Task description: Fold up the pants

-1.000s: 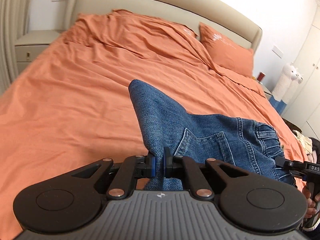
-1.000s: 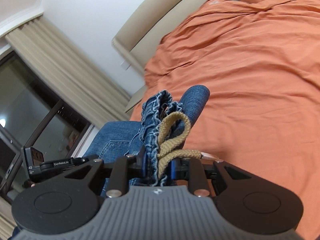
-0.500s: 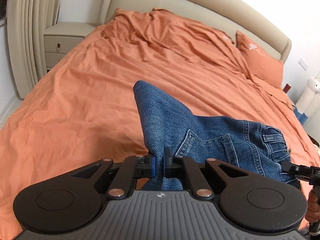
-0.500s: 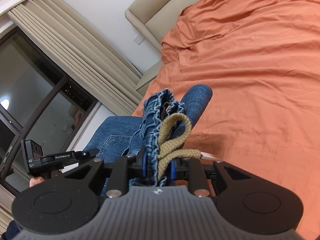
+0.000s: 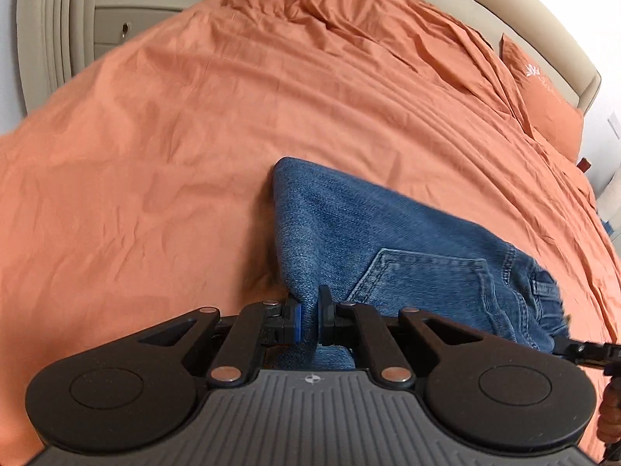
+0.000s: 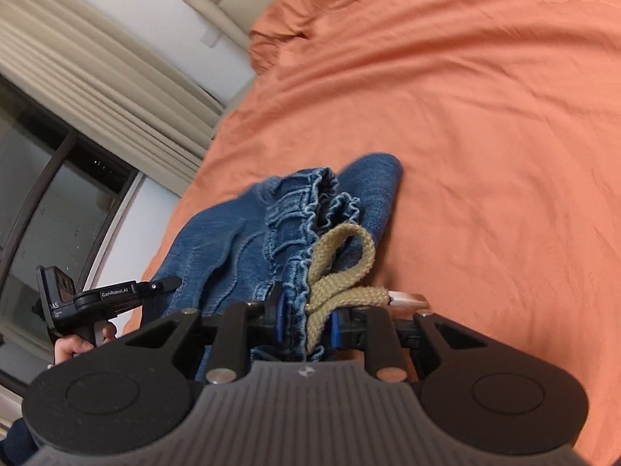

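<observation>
- Bed (image 5: 194, 136): orange sheet fills the field ahead of both tools. Compared with a second ago the headboard (image 5: 551, 35) has slid toward the top edge of the left view and more flat sheet shows; both cameras have pitched down toward the mattress. Read: jeans are being lowered for laying out.
- Jeans (image 5: 388, 240): held between the two tools, draped forward from the left tool's tips and running off to its right, back pocket facing up. The far fold appears to rest on the sheet just ahead of the tips; contact not certain.
- Left gripper (image 5: 308, 320): clenched on a denim fold, likely the leg end. Grip unchanged across the frames.
- Right gripper (image 6: 306, 320): clamped on the gathered waistband together with the drawstring (image 6: 341, 268), which loops out ahead of the tips.
- Judgement: carry phase ending, no fold made yet. Next need: set the denim flat and taut before any release; the loose drawstring could snag.
</observation>
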A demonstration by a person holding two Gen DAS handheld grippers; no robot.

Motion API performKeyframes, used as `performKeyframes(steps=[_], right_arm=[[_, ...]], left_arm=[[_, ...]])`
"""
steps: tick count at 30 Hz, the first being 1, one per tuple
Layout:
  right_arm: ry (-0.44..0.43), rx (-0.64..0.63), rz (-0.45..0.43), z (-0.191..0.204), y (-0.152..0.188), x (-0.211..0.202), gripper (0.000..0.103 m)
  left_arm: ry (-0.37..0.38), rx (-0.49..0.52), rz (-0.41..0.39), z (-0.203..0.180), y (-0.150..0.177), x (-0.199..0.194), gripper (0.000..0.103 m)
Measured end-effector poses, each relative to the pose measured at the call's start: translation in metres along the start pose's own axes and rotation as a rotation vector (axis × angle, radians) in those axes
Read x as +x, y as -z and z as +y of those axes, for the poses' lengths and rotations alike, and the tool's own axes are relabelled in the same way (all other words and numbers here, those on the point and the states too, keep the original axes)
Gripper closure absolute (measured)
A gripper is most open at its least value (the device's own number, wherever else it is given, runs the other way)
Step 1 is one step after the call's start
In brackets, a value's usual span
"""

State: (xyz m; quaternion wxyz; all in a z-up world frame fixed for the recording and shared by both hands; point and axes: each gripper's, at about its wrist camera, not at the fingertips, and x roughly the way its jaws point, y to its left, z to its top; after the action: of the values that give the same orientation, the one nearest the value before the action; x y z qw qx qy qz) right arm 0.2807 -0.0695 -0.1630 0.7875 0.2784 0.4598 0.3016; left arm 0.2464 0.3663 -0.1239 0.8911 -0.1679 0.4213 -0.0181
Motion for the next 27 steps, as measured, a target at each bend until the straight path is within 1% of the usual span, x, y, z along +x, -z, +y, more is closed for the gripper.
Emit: performKeyframes(steps=[2,5,7,8,9,10,11,14,17,19,21,24,27], right_arm=[[0.025,-0.006,0.007,-0.004,0.003,0.007,0.086],[0.045,0.01,0.016,-0.008,0.004,0.012,0.084],[0.069,0.011,0.024,-0.003,0.001,0.012,0.081],[0.086,0.0,0.023,0.0,0.0,0.009,0.076],[0.108,-0.021,0.021,0.006,-0.002,0.008,0.071],[0.135,-0.051,0.014,0.012,-0.003,0.003,0.069],[0.158,-0.084,0.003,0.018,-0.002,-0.003,0.063],[0.235,-0.17,-0.038,0.036,0.004,-0.026,0.062],[0.291,-0.281,-0.079,0.058,0.014,-0.048,0.063],[0.305,-0.359,-0.097,0.073,0.023,-0.058,0.065],[0.309,-0.42,-0.103,0.086,0.032,-0.062,0.077],[0.309,-0.48,-0.095,0.099,0.044,-0.058,0.085],[0.317,-0.536,-0.09,0.107,0.056,-0.047,0.086]], left_arm=[[-0.001,-0.011,0.011,0.003,0.003,0.005,0.094],[-0.021,-0.013,0.031,0.003,0.007,0.009,0.087],[-0.046,-0.018,0.034,0.001,0.006,0.004,0.075],[-0.057,-0.022,0.03,-0.001,0.005,-0.001,0.073],[-0.07,-0.022,0.025,-0.002,0.005,-0.008,0.072],[-0.091,-0.014,0.022,-0.003,0.005,-0.016,0.072],[-0.112,0.001,0.017,-0.004,0.005,-0.024,0.072],[-0.173,0.063,0.001,-0.009,0.012,-0.052,0.072],[-0.215,0.116,-0.011,-0.015,0.019,-0.083,0.072],[-0.224,0.151,-0.022,-0.023,0.024,-0.102,0.072],[-0.222,0.169,-0.032,-0.031,0.029,-0.115,0.072],[-0.221,0.176,-0.052,-0.038,0.043,-0.121,0.071],[-0.194,0.136,-0.035,-0.034,0.058,-0.112,0.071]])
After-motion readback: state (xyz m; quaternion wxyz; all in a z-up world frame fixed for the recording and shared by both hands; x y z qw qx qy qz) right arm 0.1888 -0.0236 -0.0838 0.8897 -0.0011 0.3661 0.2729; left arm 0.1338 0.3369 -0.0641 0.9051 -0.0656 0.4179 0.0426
